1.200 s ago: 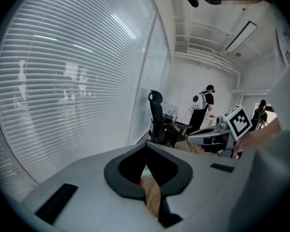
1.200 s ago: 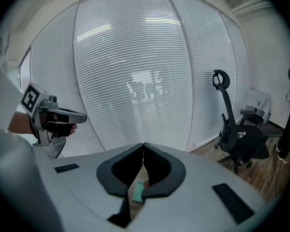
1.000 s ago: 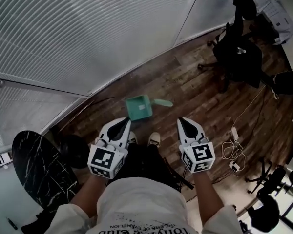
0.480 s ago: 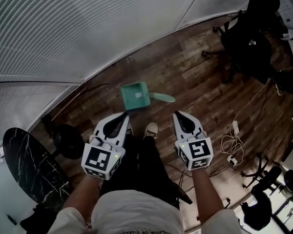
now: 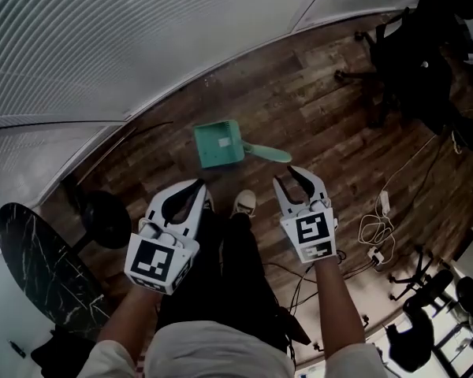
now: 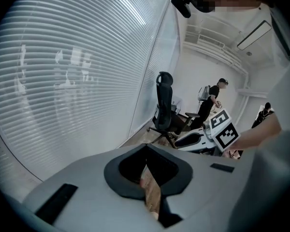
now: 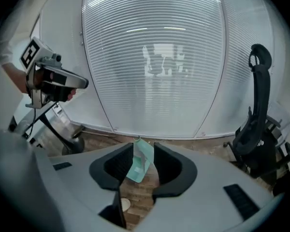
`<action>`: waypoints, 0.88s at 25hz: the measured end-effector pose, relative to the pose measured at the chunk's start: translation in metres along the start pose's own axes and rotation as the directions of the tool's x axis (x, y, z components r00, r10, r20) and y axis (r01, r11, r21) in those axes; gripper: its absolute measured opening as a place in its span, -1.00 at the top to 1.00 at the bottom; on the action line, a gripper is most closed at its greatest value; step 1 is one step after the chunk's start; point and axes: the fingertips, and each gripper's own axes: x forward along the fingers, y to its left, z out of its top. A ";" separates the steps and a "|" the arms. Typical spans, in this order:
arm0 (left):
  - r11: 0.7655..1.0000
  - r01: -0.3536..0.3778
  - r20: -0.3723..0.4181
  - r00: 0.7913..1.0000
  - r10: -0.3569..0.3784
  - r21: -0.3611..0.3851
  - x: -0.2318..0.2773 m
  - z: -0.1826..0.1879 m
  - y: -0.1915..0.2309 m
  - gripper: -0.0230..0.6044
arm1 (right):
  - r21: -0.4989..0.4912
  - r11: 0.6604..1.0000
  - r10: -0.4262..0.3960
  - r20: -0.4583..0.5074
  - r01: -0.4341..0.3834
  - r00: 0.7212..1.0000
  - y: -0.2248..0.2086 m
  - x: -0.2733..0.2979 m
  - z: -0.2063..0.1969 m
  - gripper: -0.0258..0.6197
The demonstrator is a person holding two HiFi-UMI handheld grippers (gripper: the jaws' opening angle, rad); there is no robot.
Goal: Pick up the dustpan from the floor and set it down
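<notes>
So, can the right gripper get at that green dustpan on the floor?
Likely yes: the right gripper has just been opening its jaws, nothing between them, and only bare floor separates it from the dustpan.

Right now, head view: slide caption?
Right hand-held gripper, jaws just opened and empty, and left hand-held gripper short of green dustpan on floor.

Teal dustpan [image 5: 218, 144] in sight: smooth moulded plastic, matt, barely a shine on it. The floor [image 5: 323, 109] is dark wood planking, grain showing, with a dull satin sheen where the light catches. Lower left, a round table [image 5: 31, 258] with a black stone-look top, polished, white veins running through it. Up top, the wall [image 5: 142, 38] is finely ribbed in pale slats; glass or plastic, can't tell. The office chair [image 5: 426, 61] on the right is black and matt, cloth or mesh by the look. White cables [image 5: 376, 231] have smooth plastic sheathing.
</notes>
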 end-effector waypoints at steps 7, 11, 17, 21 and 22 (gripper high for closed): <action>1.000 -0.003 -0.013 1.000 0.002 -0.029 0.012 -0.016 0.008 0.85 | -0.105 0.994 0.000 -0.080 -0.008 0.997 -0.007 0.036 -0.015 0.36; 0.999 0.000 -0.010 1.000 0.000 -0.052 0.017 -0.018 0.012 0.85 | -0.174 0.984 0.021 -0.139 -0.045 0.990 -0.011 0.052 -0.021 0.31; 0.997 -0.008 -0.015 1.000 0.007 -0.081 0.018 -0.023 0.018 0.85 | -0.223 0.971 0.042 -0.194 -0.086 0.980 -0.011 0.072 -0.033 0.27; 0.996 -0.014 -0.023 1.000 0.012 -0.090 0.020 -0.029 0.022 0.85 | -0.272 0.955 0.053 -0.239 -0.119 0.970 -0.012 0.084 -0.042 0.27; 0.996 -0.015 -0.024 1.000 0.013 -0.092 0.021 -0.030 0.023 0.85 | -0.287 0.950 0.052 -0.247 -0.124 0.968 -0.012 0.087 -0.044 0.27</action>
